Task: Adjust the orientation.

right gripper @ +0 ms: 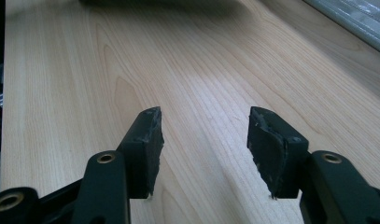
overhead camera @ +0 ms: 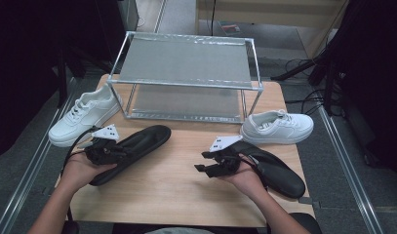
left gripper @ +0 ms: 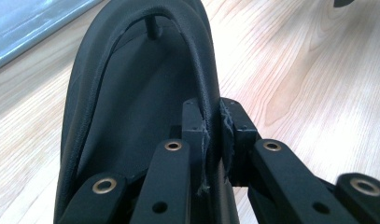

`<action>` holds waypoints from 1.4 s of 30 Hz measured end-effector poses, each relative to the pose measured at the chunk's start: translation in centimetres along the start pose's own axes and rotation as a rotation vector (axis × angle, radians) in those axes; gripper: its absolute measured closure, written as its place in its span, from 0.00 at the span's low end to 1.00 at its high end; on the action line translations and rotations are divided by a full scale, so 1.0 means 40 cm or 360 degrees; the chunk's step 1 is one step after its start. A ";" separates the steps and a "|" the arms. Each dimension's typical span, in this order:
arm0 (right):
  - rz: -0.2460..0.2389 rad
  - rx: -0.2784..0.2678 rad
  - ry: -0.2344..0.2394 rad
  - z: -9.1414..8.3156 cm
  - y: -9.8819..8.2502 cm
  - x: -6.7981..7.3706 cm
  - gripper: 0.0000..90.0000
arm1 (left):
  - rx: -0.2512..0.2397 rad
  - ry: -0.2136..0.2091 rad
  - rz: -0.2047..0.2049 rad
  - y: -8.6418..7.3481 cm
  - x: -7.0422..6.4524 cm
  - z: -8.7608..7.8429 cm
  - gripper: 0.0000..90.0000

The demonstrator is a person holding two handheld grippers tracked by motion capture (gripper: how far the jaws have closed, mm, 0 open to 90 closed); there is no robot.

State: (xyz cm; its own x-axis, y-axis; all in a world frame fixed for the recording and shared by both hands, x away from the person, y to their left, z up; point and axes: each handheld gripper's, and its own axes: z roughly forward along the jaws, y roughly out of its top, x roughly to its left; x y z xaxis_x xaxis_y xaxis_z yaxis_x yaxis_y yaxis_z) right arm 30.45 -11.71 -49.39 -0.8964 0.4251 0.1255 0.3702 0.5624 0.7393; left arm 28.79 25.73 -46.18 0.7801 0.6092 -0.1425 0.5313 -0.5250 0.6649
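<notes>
While clamped at its rim, black flat shoe (left gripper: pixel 131 102), matte, soft-sided.

The left gripper (overhead camera: pixel 104 146) was held in the left hand (overhead camera: pixel 81 168), low over the worktop, and its jaws were pressed together on a thin black edge. The right gripper (overhead camera: pixel 210 165) sat in the right hand (overhead camera: pixel 245 178), its jaws pointing left, standing apart with nothing between them. Both forearms came in from the bottom edge.

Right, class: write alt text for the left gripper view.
The left claw pinches the rim of a black shoe, seen close up from behind the jaws. Beneath lies a pale wooden table.
</notes>
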 end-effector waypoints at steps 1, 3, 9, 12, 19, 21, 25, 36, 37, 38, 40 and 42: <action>0.0000 0.0000 0.0000 0.000 0.000 0.000 0.52 | 0.0000 0.0000 0.0000 0.000 0.000 0.000 0.91; 0.0005 0.0001 -0.0004 -0.004 -0.004 -0.001 0.52 | 0.0012 -0.0019 0.0020 0.018 -0.012 0.015 0.90; 0.0019 0.0001 -0.0025 -0.014 -0.015 0.000 0.52 | 0.0059 -0.0047 0.0075 0.061 -0.042 0.056 0.90; 0.0029 -0.0003 -0.0037 -0.020 -0.022 -0.001 0.51 | 0.0069 -0.0075 0.0089 0.083 -0.057 0.076 0.90; 0.0061 -0.0007 -0.0068 -0.040 -0.041 0.000 0.51 | 0.0092 -0.0150 0.0115 0.125 -0.091 0.123 0.90; 0.0068 -0.0011 -0.0083 -0.044 -0.046 0.000 0.51 | 0.0100 -0.0165 0.0123 0.136 -0.101 0.138 0.90; 0.0086 -0.0023 -0.0101 -0.053 -0.053 0.000 0.51 | 0.0118 -0.0194 0.0138 0.155 -0.122 0.169 0.90; 0.0116 -0.0019 -0.0132 -0.063 -0.072 0.004 0.51 | 0.0144 -0.0302 0.0136 0.170 -0.148 0.245 0.90; 0.0122 -0.0014 -0.0133 -0.063 -0.073 0.006 0.51 | 0.0149 -0.0311 0.0134 0.166 -0.148 0.253 0.90; 0.0123 -0.0014 -0.0133 -0.063 -0.074 0.007 0.51 | 0.0149 -0.0329 0.0123 0.162 -0.149 0.261 0.90; 0.0119 -0.0014 -0.0134 -0.062 -0.075 0.009 0.51 | 0.0190 -0.0349 0.0132 0.157 -0.151 0.278 0.91; 0.0121 -0.0012 -0.0128 -0.060 -0.076 0.012 0.51 | 0.0204 -0.0352 0.0149 0.154 -0.151 0.289 0.91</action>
State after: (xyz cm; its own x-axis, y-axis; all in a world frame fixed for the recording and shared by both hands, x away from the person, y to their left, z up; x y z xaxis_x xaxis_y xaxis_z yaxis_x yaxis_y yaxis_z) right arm 28.29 -14.92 -49.97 -0.8431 0.5223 0.1282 0.4345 0.5211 0.7346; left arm 31.17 11.95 -49.72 0.8737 0.4168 -0.2508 0.4797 -0.6527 0.5864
